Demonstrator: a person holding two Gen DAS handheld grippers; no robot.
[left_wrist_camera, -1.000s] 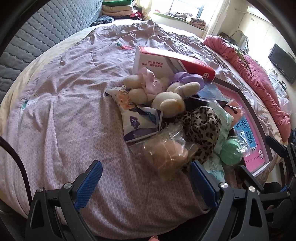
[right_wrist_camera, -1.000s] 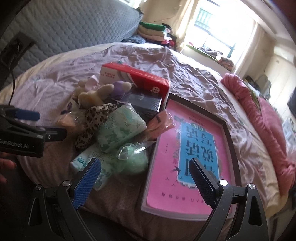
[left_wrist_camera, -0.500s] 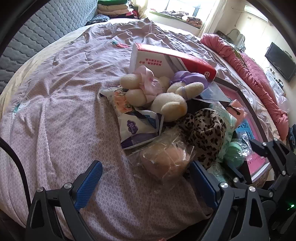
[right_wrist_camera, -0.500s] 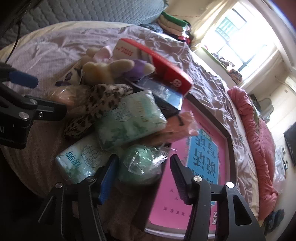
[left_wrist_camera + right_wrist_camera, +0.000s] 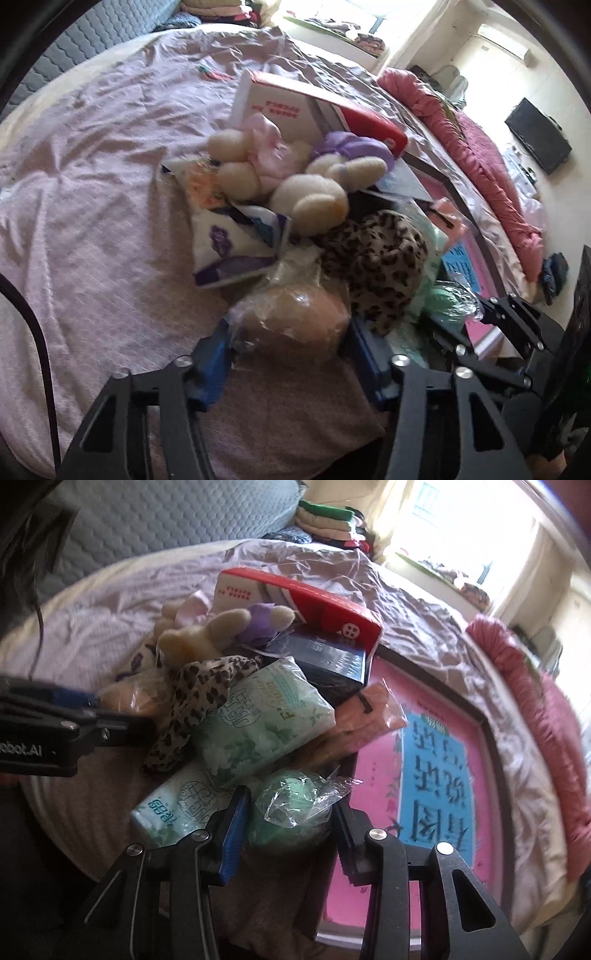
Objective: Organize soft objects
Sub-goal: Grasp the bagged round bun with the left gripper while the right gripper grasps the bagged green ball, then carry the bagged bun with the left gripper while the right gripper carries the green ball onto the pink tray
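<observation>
A heap of soft things lies on the lilac bed. My left gripper (image 5: 290,325) is closing on a tan ball in clear wrap (image 5: 295,314); both blue pads touch the wrap. My right gripper (image 5: 291,801) is closing on a green ball in clear wrap (image 5: 288,808), its pads against both sides. Behind them lie a leopard-print cloth (image 5: 380,266), a cream plush rabbit (image 5: 310,199), two mint tissue packs (image 5: 258,720) and a white and purple packet (image 5: 229,251). The left gripper (image 5: 110,709) also shows at the left edge of the right wrist view.
A red and white box (image 5: 280,107), a dark box (image 5: 325,657) and a peach packet (image 5: 365,716) lie at the back of the heap. A pink framed board (image 5: 436,760) lies to the right. A rolled pink quilt (image 5: 480,155) lines the bed's right edge.
Both grippers have come down to the heap and narrowed their jaws: the left from wide apart onto the tan ball, the right onto the green ball.
</observation>
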